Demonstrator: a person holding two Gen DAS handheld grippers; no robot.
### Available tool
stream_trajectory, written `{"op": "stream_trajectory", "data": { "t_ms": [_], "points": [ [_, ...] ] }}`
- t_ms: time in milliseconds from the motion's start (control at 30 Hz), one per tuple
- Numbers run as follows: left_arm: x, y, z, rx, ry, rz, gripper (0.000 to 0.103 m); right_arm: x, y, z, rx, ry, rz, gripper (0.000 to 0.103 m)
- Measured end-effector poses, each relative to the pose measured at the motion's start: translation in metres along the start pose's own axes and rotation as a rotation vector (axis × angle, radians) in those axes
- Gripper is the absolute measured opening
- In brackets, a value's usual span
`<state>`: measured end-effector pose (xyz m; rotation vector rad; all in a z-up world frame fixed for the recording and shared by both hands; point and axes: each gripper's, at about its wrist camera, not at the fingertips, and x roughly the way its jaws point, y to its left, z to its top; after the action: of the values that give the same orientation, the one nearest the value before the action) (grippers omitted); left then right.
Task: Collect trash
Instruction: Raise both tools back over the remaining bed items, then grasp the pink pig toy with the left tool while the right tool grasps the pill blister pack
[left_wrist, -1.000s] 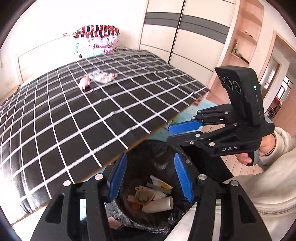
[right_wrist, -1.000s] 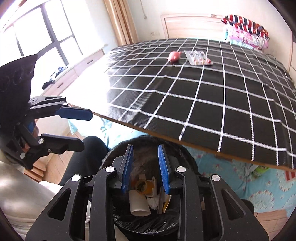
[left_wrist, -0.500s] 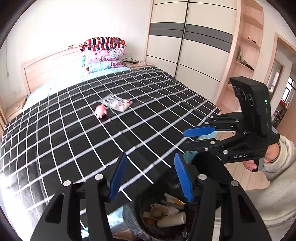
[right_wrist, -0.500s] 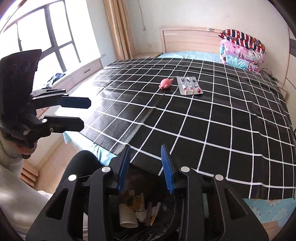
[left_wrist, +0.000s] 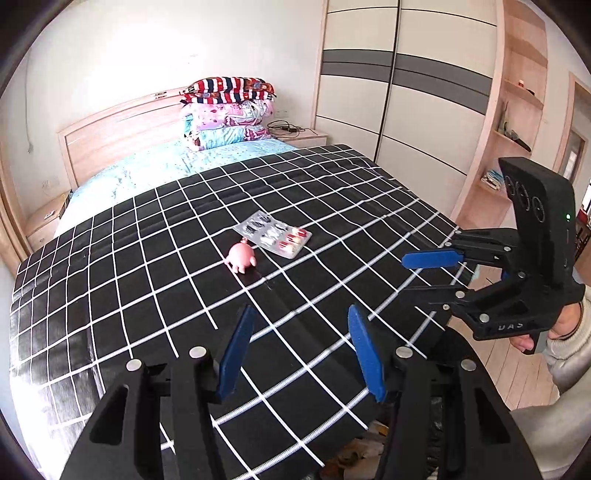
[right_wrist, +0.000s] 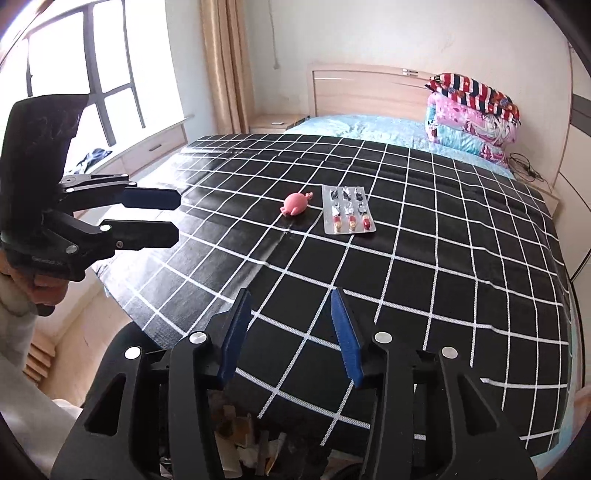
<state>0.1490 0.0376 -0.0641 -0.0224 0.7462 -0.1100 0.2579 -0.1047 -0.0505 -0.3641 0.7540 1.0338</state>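
A foil pill blister pack lies in the middle of a black cover with white grid lines, spread over the bed. A small pink pig toy lies just beside it. My left gripper is open and empty above the bed's near edge; it also shows in the right wrist view. My right gripper is open and empty, and shows in the left wrist view. A black-lined trash bin with paper scraps sits below both grippers.
Folded blankets are stacked at the headboard. A wardrobe and wooden shelves stand right of the bed. A window and a low wooden ledge run along the other side.
Both grippers have lifted from over the bin and tilted up toward the bed. The bin has dropped to the bottom edge of both views. The right gripper's jaws have opened wider.
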Motion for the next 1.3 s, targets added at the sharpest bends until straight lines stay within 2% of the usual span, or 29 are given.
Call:
{"op": "stream_trajectory", "data": {
  "t_ms": [367,700,1300],
  "points": [
    [0.043,0.035,0.027,-0.043,0.021,0.026,0.051,0.036,-0.027,0.025,0.016,0.03,-0.06,0.05],
    [0.083,0.062,0.041,-0.065,0.051,0.039,0.051,0.065,-0.041,0.043,0.007,0.053,-0.072,0.053],
    [0.132,0.072,0.046,-0.051,0.097,0.009,0.051,0.103,-0.048,0.058,-0.014,0.094,-0.08,0.053]
  ]
}}
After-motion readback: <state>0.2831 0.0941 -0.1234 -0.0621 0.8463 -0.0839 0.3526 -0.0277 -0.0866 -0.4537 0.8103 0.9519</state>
